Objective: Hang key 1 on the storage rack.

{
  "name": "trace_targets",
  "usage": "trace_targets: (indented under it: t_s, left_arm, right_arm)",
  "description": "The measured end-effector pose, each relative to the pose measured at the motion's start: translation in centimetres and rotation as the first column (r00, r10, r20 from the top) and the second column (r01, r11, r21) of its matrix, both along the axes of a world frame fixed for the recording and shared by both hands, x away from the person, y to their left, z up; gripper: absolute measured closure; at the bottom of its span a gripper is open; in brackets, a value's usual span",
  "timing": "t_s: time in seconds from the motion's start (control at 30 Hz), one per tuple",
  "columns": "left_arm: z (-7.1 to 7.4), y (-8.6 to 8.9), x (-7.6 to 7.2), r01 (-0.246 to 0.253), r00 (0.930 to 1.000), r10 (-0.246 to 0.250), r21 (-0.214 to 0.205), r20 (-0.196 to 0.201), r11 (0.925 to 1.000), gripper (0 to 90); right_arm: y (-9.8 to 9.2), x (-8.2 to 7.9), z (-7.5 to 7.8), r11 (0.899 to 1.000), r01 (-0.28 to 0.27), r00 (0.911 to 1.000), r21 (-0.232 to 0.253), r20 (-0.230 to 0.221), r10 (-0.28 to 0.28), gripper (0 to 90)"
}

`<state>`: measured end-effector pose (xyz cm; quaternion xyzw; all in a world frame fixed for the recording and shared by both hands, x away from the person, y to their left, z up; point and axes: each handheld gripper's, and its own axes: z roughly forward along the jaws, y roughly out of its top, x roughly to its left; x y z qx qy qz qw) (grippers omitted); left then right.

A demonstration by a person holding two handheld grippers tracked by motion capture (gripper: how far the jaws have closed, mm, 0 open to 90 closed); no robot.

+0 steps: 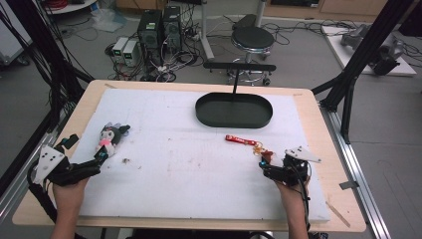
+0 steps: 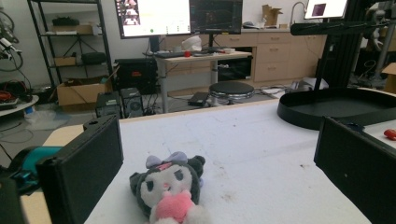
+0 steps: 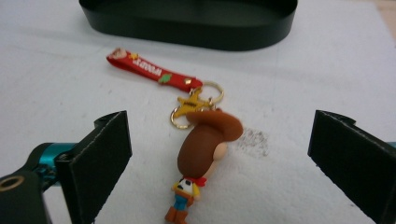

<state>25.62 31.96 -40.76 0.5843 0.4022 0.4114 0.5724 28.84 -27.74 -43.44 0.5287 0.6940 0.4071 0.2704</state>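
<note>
Cowboy keychain (image 3: pixel 201 154) lies flat on the white mat (image 1: pixel 199 164), right in front of the right gripper (image 1: pixel 271 169), and it sits squarely between the two black jaws, which stand wide apart with nothing in them. Its long axis runs away from the gripper: boots nearest, hat, gold star charm (image 3: pixel 194 102), then the red strap (image 3: pixel 152 70) angling off toward the black oval tray (image 1: pixel 234 110) beyond. So a close here would likely pinch the figure across its width.

Over on the other side, the left gripper (image 1: pixel 92 167) has its jaws spread open too, and the plush doll (image 2: pixel 170 191) lies just ahead between them, head toward the tray.
</note>
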Motion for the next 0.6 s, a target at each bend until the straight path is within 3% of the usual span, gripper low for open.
trace_targets:
  t_s: [0.17, 0.23, 0.6]
  left_arm:
    - [0.0, 0.0, 0.0, 0.0, 1.0, 0.0, 0.002, 0.0, 1.0, 1.7]
    - [0.0, 0.0, 0.0, 0.0, 1.0, 0.0, 0.001, 0.001, 1.0, 1.7]
    - [0.0, 0.0, 0.0, 0.001, 1.0, -0.001, 0.0, 0.001, 1.0, 1.7]
  right_arm:
    - [0.5, 0.6, -0.8, 1.0, -0.006, 0.9985, -0.01, -0.055, 0.006, 9.4]
    - [0.6, 0.7, -1.0, 1.0, -0.019, 0.9977, -0.003, -0.066, 0.019, 18.1]
    - [1.0, 1.1, -1.4, 0.999, -0.028, 0.9938, -0.041, -0.108, 0.024, 29.2]
